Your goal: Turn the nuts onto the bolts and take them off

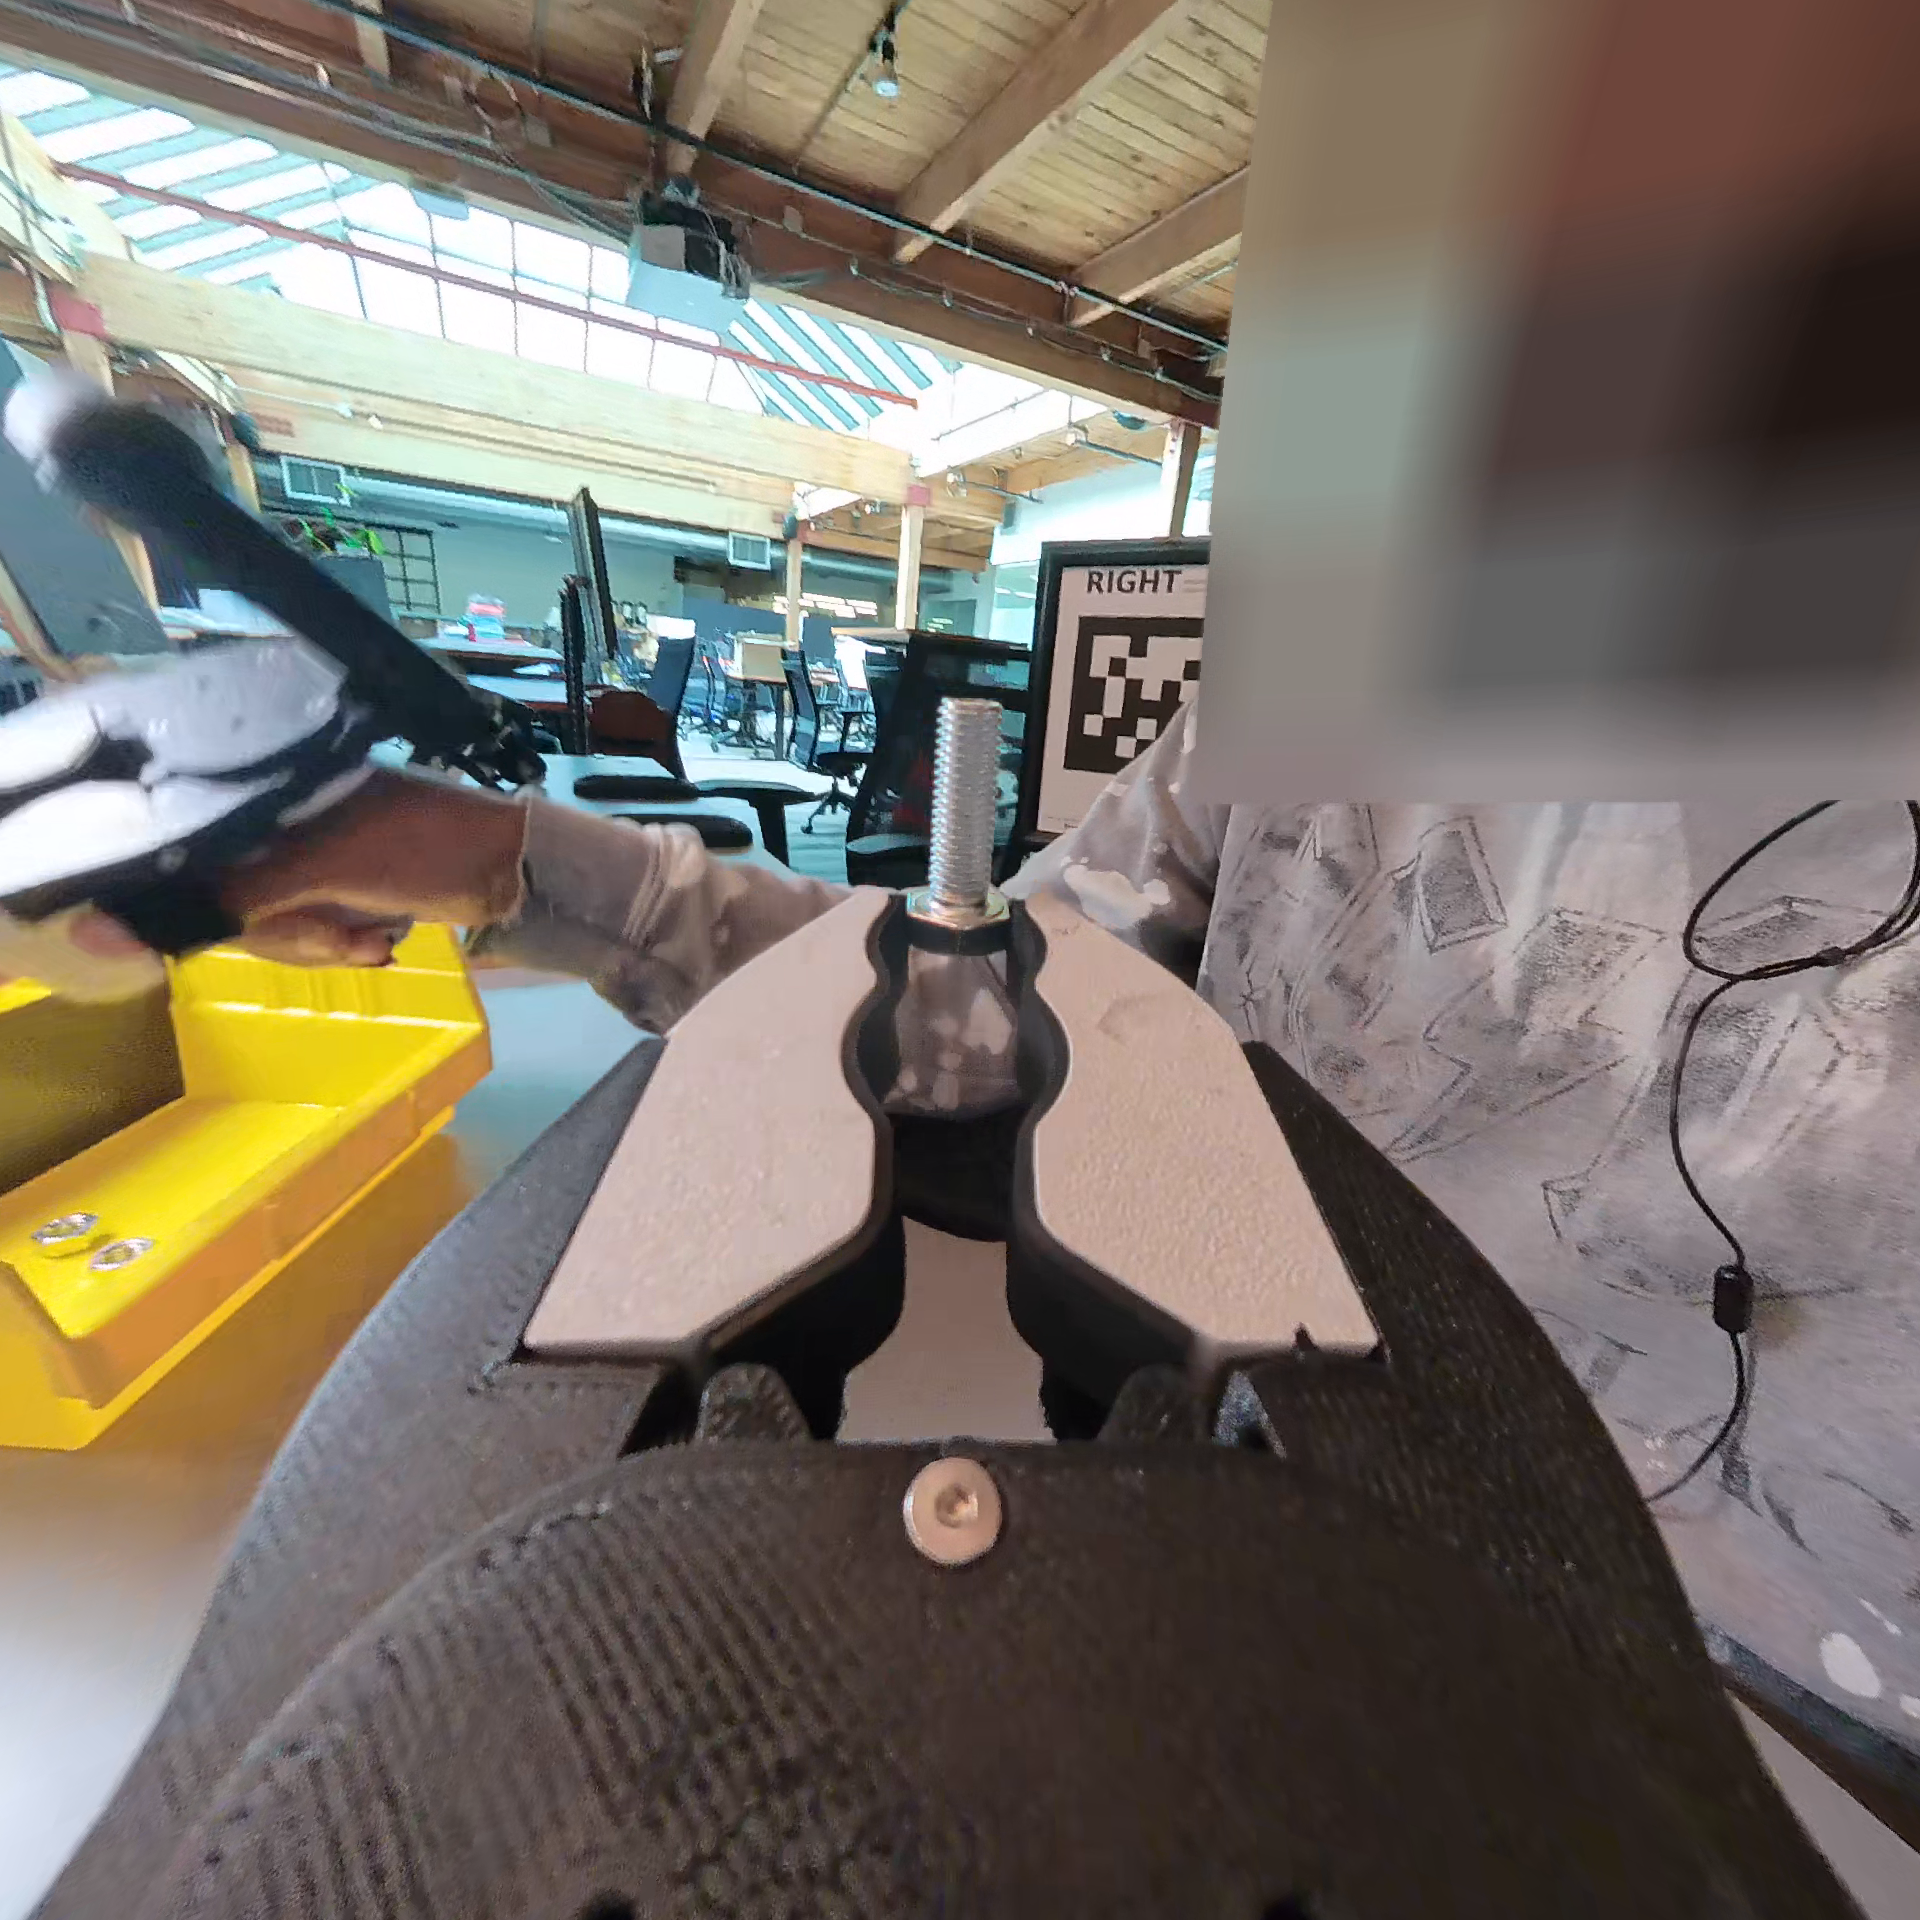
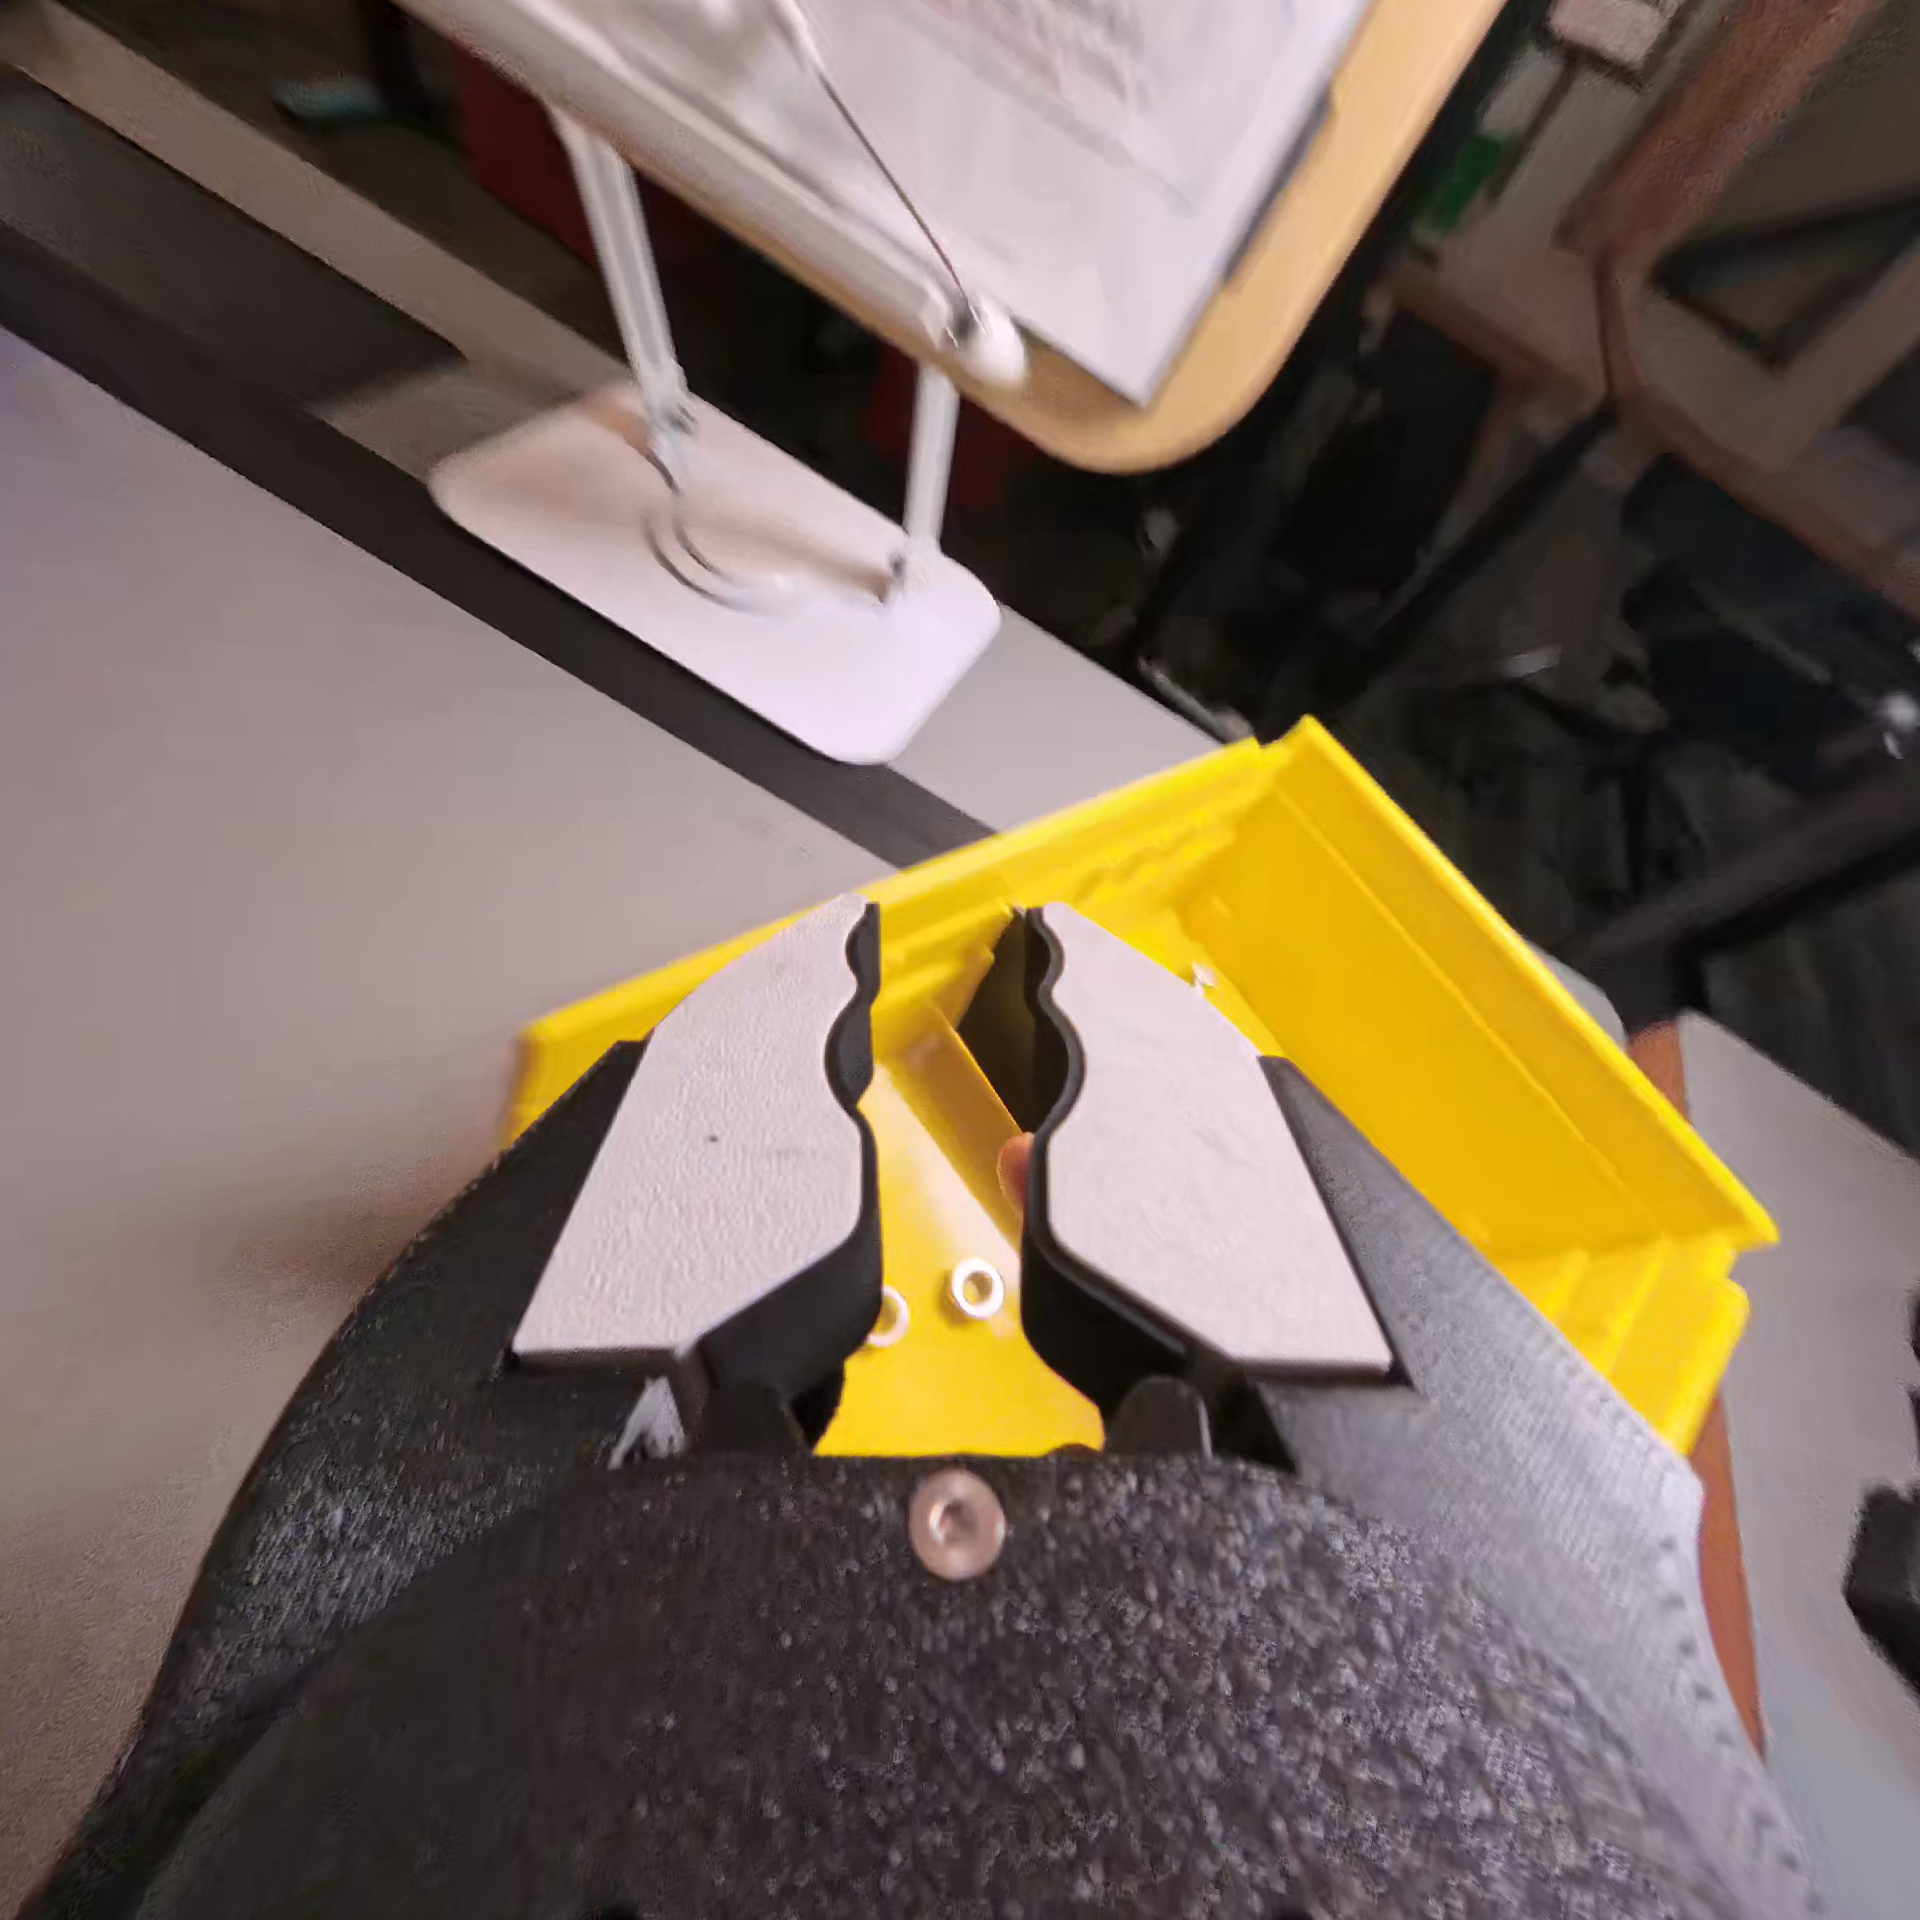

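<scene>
Left wrist view: left claw [image 1: 954,920] clamps one bolt [image 1: 964,800]; right claw [image 2: 951,920] apart over two nuts [image 2: 975,1288].

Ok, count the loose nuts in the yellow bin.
2. Both nuts lie side by side on the floor of the yellow bin: one in plain sight between the right gripper's open fingers, the other partly hidden. More may be hidden.

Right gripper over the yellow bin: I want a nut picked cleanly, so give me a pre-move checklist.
1. Right gripper open, jaws empty: ok.
2. Two nuts lying loose in yellow bin: ok.
3. Nuts ahead of the fingertips: not ok, they lie back near the jaw base.
4. Left gripper shut on bolt, thread upright: ok.
5. Bolt thread free of any nut: cannot tell; a hex part sits at the jaws.
</scene>
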### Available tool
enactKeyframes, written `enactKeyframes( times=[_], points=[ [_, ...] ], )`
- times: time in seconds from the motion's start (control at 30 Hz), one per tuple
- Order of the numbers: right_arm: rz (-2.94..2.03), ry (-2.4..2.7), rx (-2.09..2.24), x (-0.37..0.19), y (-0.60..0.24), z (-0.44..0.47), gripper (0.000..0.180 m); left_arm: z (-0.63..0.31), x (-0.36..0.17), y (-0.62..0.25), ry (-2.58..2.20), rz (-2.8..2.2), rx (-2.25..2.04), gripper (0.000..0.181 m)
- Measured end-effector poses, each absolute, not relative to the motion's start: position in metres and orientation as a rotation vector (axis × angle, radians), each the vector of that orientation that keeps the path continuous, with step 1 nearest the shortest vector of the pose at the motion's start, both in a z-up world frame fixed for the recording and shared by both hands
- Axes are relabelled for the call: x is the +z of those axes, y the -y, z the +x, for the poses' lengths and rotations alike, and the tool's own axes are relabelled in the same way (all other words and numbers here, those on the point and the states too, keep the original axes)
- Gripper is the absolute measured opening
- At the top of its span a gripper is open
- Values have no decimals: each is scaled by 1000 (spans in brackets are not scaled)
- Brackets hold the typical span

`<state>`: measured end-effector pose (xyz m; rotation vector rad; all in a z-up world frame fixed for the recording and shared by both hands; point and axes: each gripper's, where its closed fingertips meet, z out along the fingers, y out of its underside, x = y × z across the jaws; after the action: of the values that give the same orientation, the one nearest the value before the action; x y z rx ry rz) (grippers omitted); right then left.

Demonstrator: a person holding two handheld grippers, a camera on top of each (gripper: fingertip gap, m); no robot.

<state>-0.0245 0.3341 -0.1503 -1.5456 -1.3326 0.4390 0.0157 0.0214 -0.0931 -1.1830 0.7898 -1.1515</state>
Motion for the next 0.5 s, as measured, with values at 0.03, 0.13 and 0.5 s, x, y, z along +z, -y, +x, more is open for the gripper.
enactKeyframes(
  times=[0.03, 0.13, 0.5],
  points=[
    [-1452, 1374, 546, -132, -311, -31, 25, 17, -94, -21, -796, -1192, -1159, 19],
    [-1127, 1647, 957, -98, -214, -35, 24, 20, -102, -21, -823, -1248, -1182, 19],
    [-636, 2183, 1608, -89, -40, 6, 26, 21, -120, -28, -840, -1328, -1148, 19]
  ],
)
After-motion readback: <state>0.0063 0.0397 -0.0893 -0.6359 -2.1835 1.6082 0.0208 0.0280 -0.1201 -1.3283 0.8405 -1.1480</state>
